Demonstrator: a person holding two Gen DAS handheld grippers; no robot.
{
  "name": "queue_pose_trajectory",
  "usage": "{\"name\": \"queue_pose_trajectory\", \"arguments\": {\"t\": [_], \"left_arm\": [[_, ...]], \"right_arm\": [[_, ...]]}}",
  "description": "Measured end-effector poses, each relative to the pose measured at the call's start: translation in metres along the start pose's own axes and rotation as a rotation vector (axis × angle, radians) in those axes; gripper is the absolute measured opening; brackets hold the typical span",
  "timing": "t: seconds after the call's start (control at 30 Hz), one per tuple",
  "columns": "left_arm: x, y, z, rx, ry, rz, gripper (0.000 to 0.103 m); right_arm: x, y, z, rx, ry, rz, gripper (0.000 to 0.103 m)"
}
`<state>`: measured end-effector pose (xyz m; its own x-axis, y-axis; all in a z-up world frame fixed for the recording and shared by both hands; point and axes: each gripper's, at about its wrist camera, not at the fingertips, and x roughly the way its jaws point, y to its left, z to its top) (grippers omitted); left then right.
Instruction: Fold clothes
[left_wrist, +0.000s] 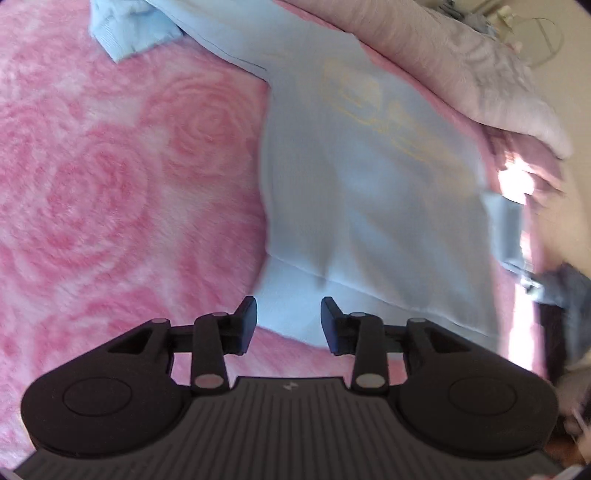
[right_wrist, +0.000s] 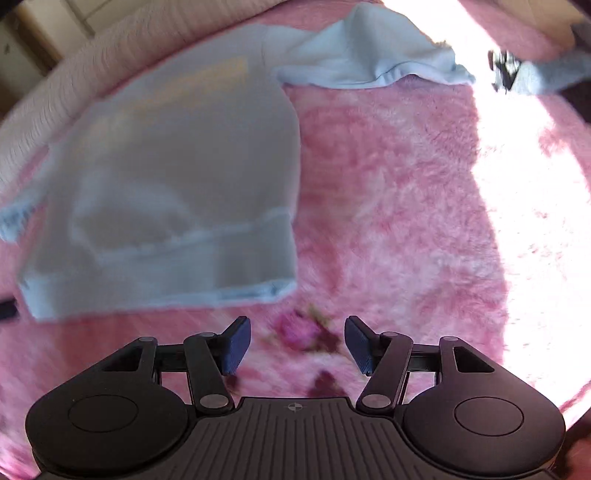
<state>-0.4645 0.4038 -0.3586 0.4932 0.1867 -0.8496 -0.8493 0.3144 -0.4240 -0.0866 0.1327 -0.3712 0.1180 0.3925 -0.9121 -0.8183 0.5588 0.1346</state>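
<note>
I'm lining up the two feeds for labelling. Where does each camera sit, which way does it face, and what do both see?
Left wrist: behind the open left claw, looking down at the sweatshirt hem on the blanket.
Right wrist: behind the open right claw, above bare blanket, sweatshirt ahead to the left.
Shared: sweatshirt, its sleeve, blanket. Only claws show, no hands.

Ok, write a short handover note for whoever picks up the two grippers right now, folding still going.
Left hand-held gripper: open, holding nothing, over the sweatshirt's hem.
Right hand-held gripper: open, holding nothing, over the pink blanket just past the hem corner.
Light blue sweatshirt: lies flat on the blanket, one sleeve stretched out sideways.
Done: laid out and roughly smoothed.
Left: fold the sleeves in, then fold the body.
</note>
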Motion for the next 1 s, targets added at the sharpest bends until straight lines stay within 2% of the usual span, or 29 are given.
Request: {"name": "queue_pose_trajectory", "arguments": {"t": [0.13, 0.2, 0.27, 0.33, 0.4, 0.43, 0.53, 0.63, 0.77, 0.9, 1.0], "left_arm": [[0.016, -0.007, 0.001, 0.082, -0.093, 0.058, 0.038], [0.022, -0.009, 0.001, 0.125, -0.102, 0.049, 0.038], [0.029, -0.009, 0.0, 0.15, -0.102, 0.023, 0.038], [0.036, -0.008, -0.001, 0.149, -0.092, -0.015, 0.033], [0.045, -0.009, 0.0, 0.131, -0.077, -0.064, 0.014], [0.045, -0.01, 0.0, 0.133, -0.07, -0.069, 0.005], [0.034, -0.009, 0.0, 0.12, -0.074, -0.091, 0.003], [0.0, -0.003, -0.006, 0.095, -0.076, -0.127, 0.002], [-0.038, 0.0, -0.047, 0.082, -0.034, -0.121, 0.002], [-0.048, -0.001, -0.105, 0.056, 0.037, -0.091, 0.002], [-0.049, -0.001, -0.14, 0.008, 0.043, -0.054, 0.002]], "right_arm": [[0.01, 0.016, -0.025, -0.205, -0.122, -0.066, 0.06], [0.02, 0.018, -0.03, -0.217, -0.163, -0.082, 0.06], [0.026, 0.013, -0.027, -0.17, -0.207, -0.049, 0.058], [0.028, 0.005, -0.022, -0.104, -0.244, 0.026, 0.041], [0.029, 0.01, -0.017, -0.103, -0.236, 0.038, 0.005], [0.028, 0.014, -0.016, -0.119, -0.231, 0.03, 0.005], [0.009, 0.017, -0.009, -0.138, -0.252, 0.004, 0.003], [-0.024, 0.014, -0.006, -0.193, -0.256, -0.004, 0.002], [-0.05, 0.012, -0.021, -0.291, -0.178, -0.045, 0.002], [-0.046, 0.003, -0.05, -0.306, -0.036, -0.085, 0.002], [-0.037, 0.005, -0.073, -0.342, 0.056, -0.108, 0.002]]}}
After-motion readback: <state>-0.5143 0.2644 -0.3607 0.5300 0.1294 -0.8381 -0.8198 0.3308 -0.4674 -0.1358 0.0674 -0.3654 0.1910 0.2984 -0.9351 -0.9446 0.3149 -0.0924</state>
